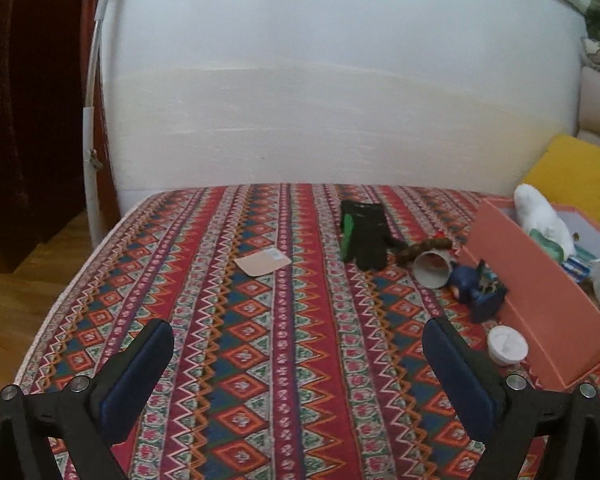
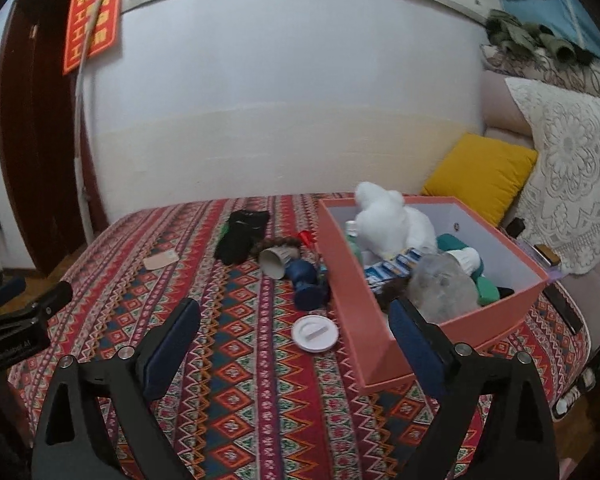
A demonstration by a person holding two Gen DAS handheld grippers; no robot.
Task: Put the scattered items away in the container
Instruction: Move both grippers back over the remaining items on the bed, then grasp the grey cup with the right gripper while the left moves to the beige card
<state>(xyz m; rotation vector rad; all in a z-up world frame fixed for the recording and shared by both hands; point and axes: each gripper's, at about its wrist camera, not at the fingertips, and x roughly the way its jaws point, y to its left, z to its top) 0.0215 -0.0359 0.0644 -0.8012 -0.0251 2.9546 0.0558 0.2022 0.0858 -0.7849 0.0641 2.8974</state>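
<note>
card (image 1: 262,262): lying flat on the surface (image 1: 260,360), well to the left of the pink box (image 1: 540,300). It looks thin and light, so it may be hard to lift; sliding a finger under one edge looks best.
glove (image 1: 364,236): lying left of the box, past the card. It looks soft and floppy, so a pinch in the middle should work.
bead string (image 1: 424,250): lying just beside the glove, nearer the box. It looks bendy and may dangle.
paper cup (image 1: 432,268): lying on its side, touching the blue toy (image 1: 476,288). It looks light and easy to crush, so a gentle hold on the rim seems right.
white lid (image 1: 507,345): sitting flat just beside the box's near wall. It looks hard and smooth, maybe slippery.
pink box: already holding a white plush toy (image 2: 388,220) and other things.
left hand-held gripper (image 1: 298,364): hanging wide apart over the surface, holding nothing.
right hand-held gripper (image 2: 294,346): gaping wide too, holding nothing, above the white lid, with one finger in front of the box.
</note>
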